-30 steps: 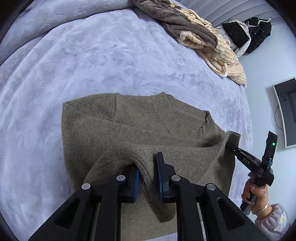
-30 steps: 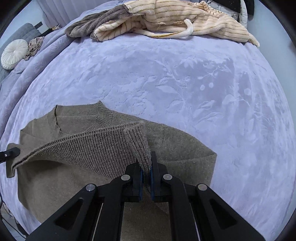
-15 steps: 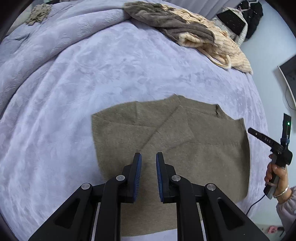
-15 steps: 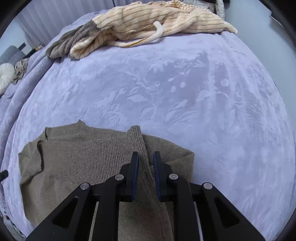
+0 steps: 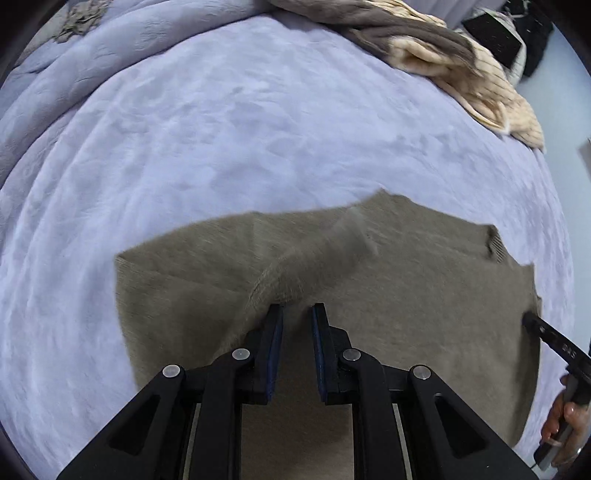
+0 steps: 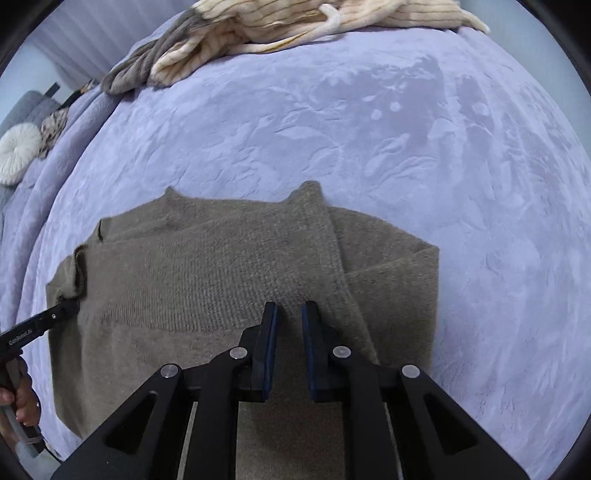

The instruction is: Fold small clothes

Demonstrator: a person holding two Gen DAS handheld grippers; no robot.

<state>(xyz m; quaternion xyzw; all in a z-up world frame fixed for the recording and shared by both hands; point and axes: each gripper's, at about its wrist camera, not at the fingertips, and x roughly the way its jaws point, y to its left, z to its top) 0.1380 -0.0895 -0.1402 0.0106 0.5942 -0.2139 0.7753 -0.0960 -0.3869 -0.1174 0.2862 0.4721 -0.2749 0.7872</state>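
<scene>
An olive-brown knit sweater (image 5: 406, 295) lies flat on the lilac bedspread (image 5: 221, 129), its sleeves folded over the body. It also shows in the right wrist view (image 6: 207, 273). My left gripper (image 5: 297, 312) is open and empty, low over the sweater beside a raised fold of sleeve. My right gripper (image 6: 289, 308) is open and empty over the folded sleeve. The right gripper's tip (image 5: 543, 330) shows at the sweater's right edge in the left wrist view. The left gripper's tip (image 6: 55, 315) shows at the sweater's left edge in the right wrist view.
A pile of cream striped and grey-brown clothes (image 5: 443, 51) lies at the far side of the bed, also in the right wrist view (image 6: 258, 33). A round white cushion (image 6: 18, 151) sits far left. Dark items (image 5: 517, 40) lie beyond the bed's far corner.
One second ago both grippers were shut on the sweater, holding it up. They let it go and it settled flat. Both grippers have since dropped closer to it.
</scene>
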